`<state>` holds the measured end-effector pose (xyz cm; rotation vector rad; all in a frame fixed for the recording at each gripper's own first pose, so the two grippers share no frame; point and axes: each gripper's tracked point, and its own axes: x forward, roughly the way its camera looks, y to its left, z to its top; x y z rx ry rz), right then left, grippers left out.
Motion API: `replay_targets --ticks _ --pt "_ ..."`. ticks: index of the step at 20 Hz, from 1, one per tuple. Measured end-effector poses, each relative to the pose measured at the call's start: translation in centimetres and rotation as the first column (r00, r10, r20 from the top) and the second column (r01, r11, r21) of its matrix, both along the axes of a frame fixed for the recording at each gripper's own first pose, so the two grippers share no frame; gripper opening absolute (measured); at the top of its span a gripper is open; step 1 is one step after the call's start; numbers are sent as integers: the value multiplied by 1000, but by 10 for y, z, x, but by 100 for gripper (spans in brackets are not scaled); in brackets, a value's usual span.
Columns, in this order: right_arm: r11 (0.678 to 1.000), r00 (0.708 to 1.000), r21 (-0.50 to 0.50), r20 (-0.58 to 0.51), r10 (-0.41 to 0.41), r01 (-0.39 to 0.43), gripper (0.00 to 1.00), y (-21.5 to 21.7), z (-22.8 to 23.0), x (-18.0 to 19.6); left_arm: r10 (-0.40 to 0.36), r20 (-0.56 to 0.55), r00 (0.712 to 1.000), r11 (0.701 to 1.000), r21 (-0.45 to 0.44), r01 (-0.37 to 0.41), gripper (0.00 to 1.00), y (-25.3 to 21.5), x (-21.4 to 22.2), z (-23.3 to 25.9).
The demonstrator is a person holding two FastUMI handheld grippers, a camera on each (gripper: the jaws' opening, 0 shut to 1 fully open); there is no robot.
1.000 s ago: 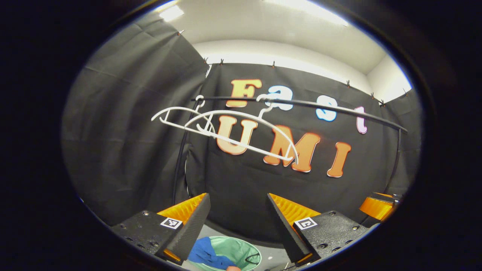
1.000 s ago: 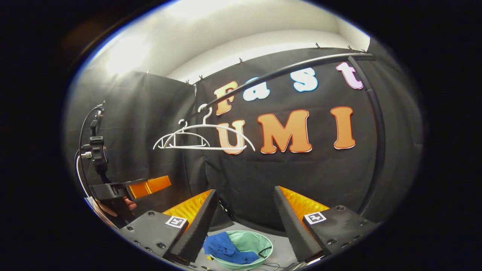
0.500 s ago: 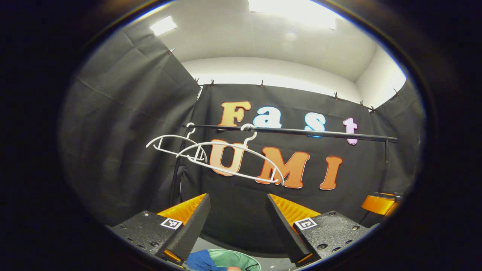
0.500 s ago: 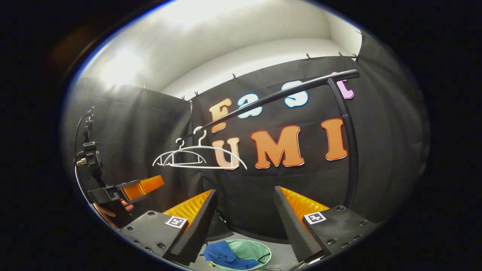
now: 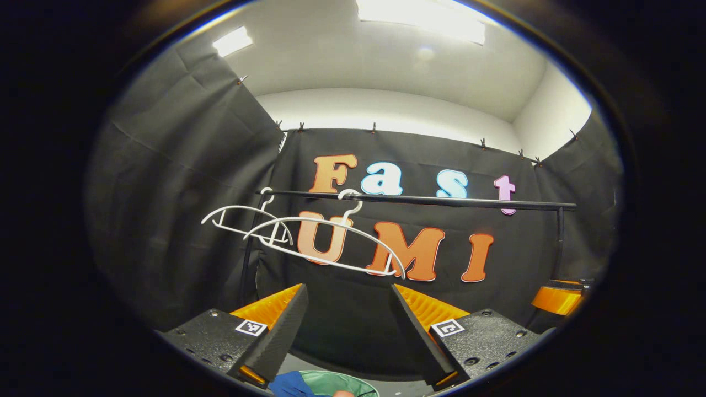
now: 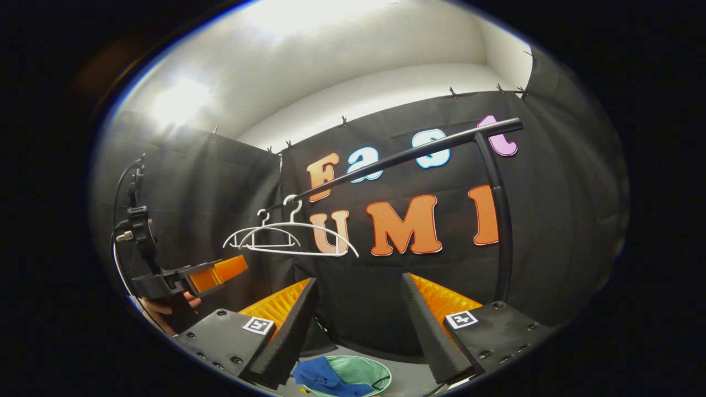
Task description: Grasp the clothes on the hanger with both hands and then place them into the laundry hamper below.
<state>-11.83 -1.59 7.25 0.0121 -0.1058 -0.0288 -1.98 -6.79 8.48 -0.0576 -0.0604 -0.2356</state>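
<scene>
Two bare white hangers (image 5: pixel 325 219) (image 6: pixel 292 223) hang near the left end of the black rail (image 5: pixel 441 200) (image 6: pixel 397 160). A blue garment (image 6: pixel 320 376) (image 5: pixel 287 385) lies bunched over the near rim of the round green hamper (image 6: pixel 367 368) (image 5: pixel 342 381) on the floor below. My left gripper (image 5: pixel 347 331) is open and holds nothing. It is also in the right gripper view as the left gripper (image 6: pixel 231 267), held by a hand (image 6: pixel 165 306). My right gripper (image 6: pixel 358 331) is open and holds nothing. Both point at the wall, above the hamper.
The rail's upright post (image 6: pixel 499 220) stands to the right, and its right half is bare. Black cloth walls close in the back and both sides. An orange part of the right gripper (image 5: pixel 554 298) shows at the far right. Grey floor (image 6: pixel 408 377) surrounds the hamper.
Both views have tipped upward: the rail and hangers sit lower in them and the hamper has slid to the bottom edge. Both grippers stay open.
</scene>
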Motion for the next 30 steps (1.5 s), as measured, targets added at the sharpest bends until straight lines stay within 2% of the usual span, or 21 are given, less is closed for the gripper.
replay_targets --ticks 3,4,5,6,7,8,9,30 --pt "1000 1000 7 -8 1 -1 98 1 -3 -2 -7 -8 1000 1000 -3 7 93 -1 -7 -3" --pt "1000 1000 8 -12 2 -2 98 1 -5 -3 -6 -11 1000 1000 -5 6 88 -1 -13 -4" --pt "1000 1000 9 -14 1 -1 98 2 -5 -3 -3 -13 1000 1000 -4 3 93 0 -14 -4" --pt "1000 1000 9 -16 0 1 100 2 -7 -4 4 -10 1000 1000 2 -4 93 3 -17 -2" --pt "1000 1000 10 -18 -1 2 98 2 -7 -5 10 -4 1000 1000 8 -10 93 5 -17 -1" --pt "1000 1000 11 -20 -1 1 98 2 -8 -6 12 -1 1000 1000 13 -12 89 4 -20 -1" --pt "1000 1000 13 -23 1 0 98 4 -9 -5 10 -1 1000 1000 15 -10 93 4 -22 -2" --pt "1000 998 31 -67 8 -6 98 17 -26 -2 18 -38 999 1000 23 -17 93 18 -29 -15"
